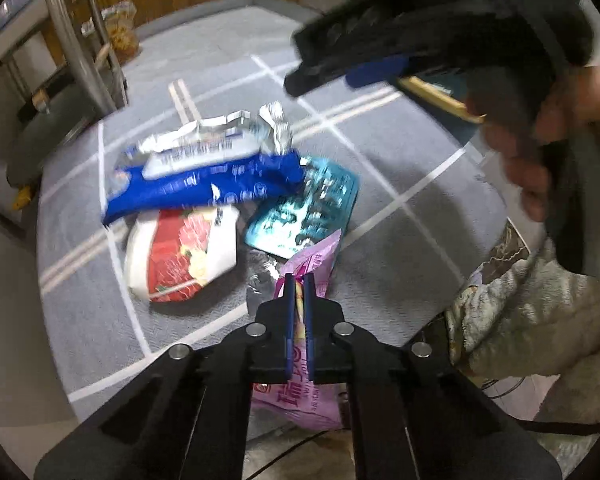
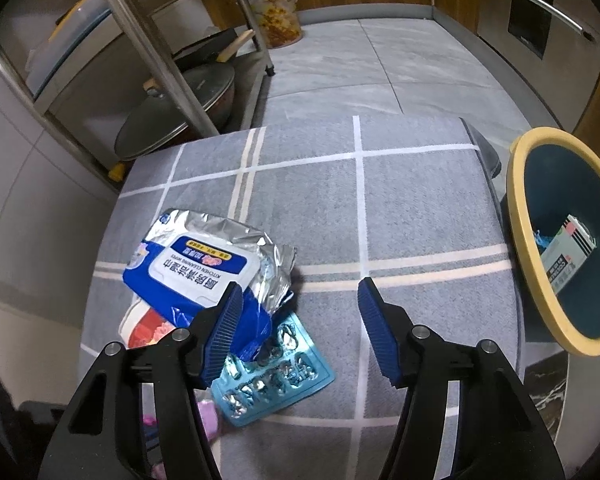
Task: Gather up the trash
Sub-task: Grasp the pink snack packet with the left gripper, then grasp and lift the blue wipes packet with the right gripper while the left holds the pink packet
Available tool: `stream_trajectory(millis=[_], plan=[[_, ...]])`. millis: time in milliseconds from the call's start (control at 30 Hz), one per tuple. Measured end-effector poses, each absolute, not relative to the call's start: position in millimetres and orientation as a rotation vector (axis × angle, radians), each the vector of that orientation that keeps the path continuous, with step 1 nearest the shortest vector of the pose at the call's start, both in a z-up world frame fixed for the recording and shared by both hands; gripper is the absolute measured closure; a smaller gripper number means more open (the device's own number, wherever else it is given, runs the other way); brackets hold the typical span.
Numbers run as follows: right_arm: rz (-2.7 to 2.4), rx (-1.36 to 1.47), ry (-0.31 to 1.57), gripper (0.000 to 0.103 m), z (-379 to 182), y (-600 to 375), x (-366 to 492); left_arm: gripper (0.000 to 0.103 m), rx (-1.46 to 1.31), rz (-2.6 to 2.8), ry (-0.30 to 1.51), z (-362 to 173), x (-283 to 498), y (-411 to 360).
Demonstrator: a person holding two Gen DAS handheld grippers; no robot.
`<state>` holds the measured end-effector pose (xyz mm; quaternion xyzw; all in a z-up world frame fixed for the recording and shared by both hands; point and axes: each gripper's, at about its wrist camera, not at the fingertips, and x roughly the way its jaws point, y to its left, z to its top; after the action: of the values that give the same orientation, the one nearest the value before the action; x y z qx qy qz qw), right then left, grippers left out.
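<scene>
Left wrist: left gripper (image 1: 299, 285) jaws clamped on pink wrapper (image 1: 312, 258). Right gripper (image 2: 300, 292) jaws apart, blister pack (image 2: 276, 376) below between them.

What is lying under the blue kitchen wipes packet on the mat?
Under the blue wipes packet lie a red-and-white packet and one corner of the teal blister pack. How far either reaches beneath it, or anything else there, is covered.
</scene>
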<state>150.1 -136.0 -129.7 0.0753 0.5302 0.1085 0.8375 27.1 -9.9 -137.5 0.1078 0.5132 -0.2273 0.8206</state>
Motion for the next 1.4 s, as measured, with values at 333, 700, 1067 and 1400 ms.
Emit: stream_trajectory(millis=[333, 700, 1067, 1400], plan=[[0.209, 0.281, 1.146, 0.04, -143.5, -145.0, 160.5, 0.1, 0.119, -0.356, 0.934, -95.1, 44.8, 26.8], [0.221, 0.284, 1.201, 0.04, -172.5, -125.1, 180.1, 0.1, 0.132, -0.321, 0.874, -85.8, 62.6, 28.1], [0.269, 0.311, 1.172, 0.095, -162.0, -119.8, 180.2, 0.1, 0.111, -0.332, 0.86, -83.2, 65.4, 32.5], [0.318, 0.385, 0.996, 0.099, -91.8, -141.8, 154.0, 0.1, -0.003, -0.326, 0.793, -59.0, 60.1, 51.5]])
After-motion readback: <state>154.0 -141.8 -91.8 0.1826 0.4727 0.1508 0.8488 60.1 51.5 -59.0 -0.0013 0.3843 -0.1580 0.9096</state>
